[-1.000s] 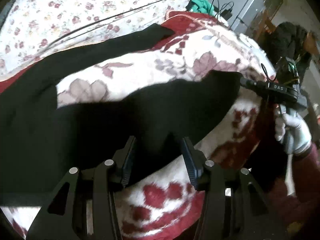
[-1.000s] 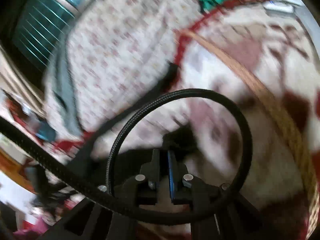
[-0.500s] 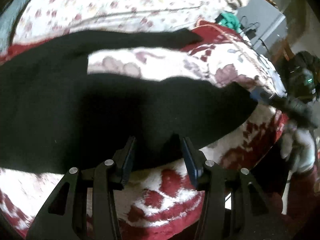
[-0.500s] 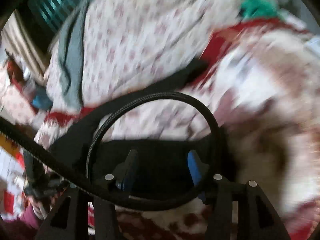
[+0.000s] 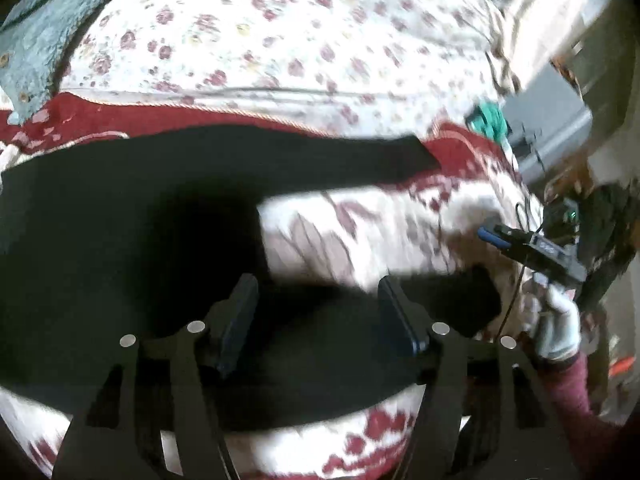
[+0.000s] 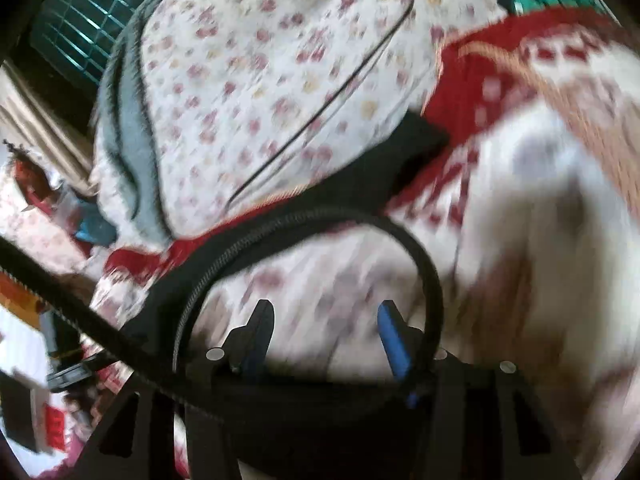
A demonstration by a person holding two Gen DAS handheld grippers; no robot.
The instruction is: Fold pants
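Left gripper (image 5: 318, 312): jaws opening, standing wide, pads clear of cloth; black pants (image 5: 132, 248) lying below and between them, not pinched. Right gripper (image 6: 326, 334): jaws opening as well, spread apart, nothing clamped; only blurred blanket visible in the gap, dark cloth just under the finger bases, contact not resolvable.

Pants spread flat on red-and-white floral blanket (image 5: 380, 224) covering the bed. Seen from left wrist: waist and seat to the left as one broad dark mass, one leg running right along the blanket's far red border to its hem, other leg running right under the left gripper, hem end near the blanket's right edge. Blanket showing between the two legs.

Right gripper also in left wrist view (image 5: 494, 237), blue pads just above and beyond the nearer leg's hem, apart from it; held by white-gloved hand (image 5: 558, 326) with maroon sleeve.

Black braided cable (image 6: 420, 256) looping across right wrist view. Beyond blanket: small-flowered white quilt (image 5: 280, 32), green item (image 5: 490, 118) at far right. Both views motion-blurred.
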